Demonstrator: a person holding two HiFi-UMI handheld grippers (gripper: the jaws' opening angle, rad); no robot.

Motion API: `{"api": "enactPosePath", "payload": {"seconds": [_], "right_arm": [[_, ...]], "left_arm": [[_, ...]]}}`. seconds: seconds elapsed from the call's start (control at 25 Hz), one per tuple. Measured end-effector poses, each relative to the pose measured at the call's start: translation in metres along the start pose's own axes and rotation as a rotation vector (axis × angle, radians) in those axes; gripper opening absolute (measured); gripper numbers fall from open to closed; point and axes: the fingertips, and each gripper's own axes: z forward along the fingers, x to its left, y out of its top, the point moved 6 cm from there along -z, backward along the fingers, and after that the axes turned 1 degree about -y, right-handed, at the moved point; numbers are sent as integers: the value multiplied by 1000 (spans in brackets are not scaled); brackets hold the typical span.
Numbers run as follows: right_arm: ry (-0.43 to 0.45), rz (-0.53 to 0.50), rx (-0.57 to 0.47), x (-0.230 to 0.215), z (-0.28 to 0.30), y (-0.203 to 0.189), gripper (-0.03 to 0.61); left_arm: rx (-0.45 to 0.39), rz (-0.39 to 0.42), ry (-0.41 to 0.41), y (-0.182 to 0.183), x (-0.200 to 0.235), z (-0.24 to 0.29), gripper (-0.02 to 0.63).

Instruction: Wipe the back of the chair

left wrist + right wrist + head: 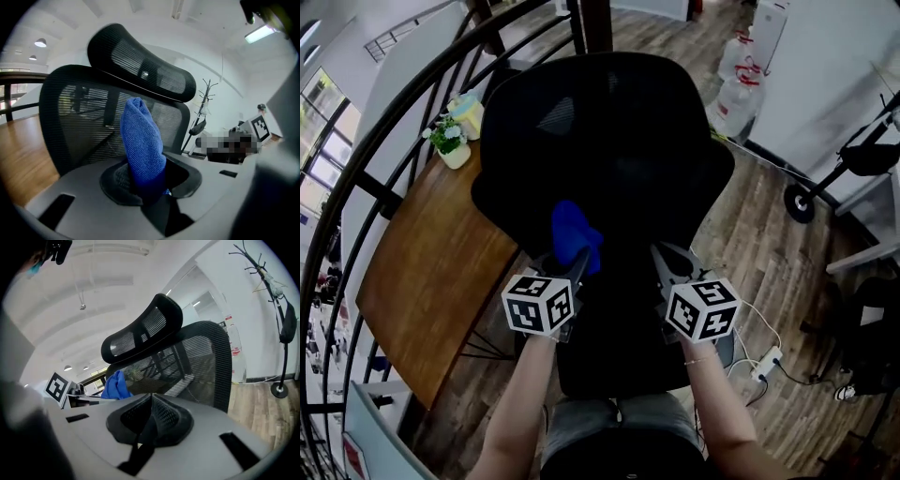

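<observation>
Wood flooring surrounds the chair (609,141). Left tongs (572,265) clamp the blue cloth (575,234) upright, presenting it to the mesh back; right tongs (667,259) sit closed, empty.

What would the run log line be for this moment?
left gripper: shut on blue cloth | right gripper: shut, empty | blue cloth: in front of chair back, contact unclear
</observation>
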Motion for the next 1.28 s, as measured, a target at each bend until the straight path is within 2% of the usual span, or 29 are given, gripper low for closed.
{"api": "enactPosePath", "payload": {"seconds": [0.32, 0.52, 0.72, 0.96, 1.28], "right_arm": [[-114, 44, -18, -50, -36, -1, 28], [-171, 65, -20, -80, -52, -6, 28], [-210, 73, -16, -102, -61, -8, 28], [-214, 85, -11, -114, -59, -11, 28], [-187, 58, 14, -120, -43, -13, 28]], "left_arm": [[75, 78, -215, -4, -89, 73, 121], [113, 103, -306, -9, -131, 121, 121], [179, 163, -365, -14, -163, 161, 121], [225, 178, -370, -18, -171, 188, 121], [256, 112, -310, -28, -145, 202, 121]]}}
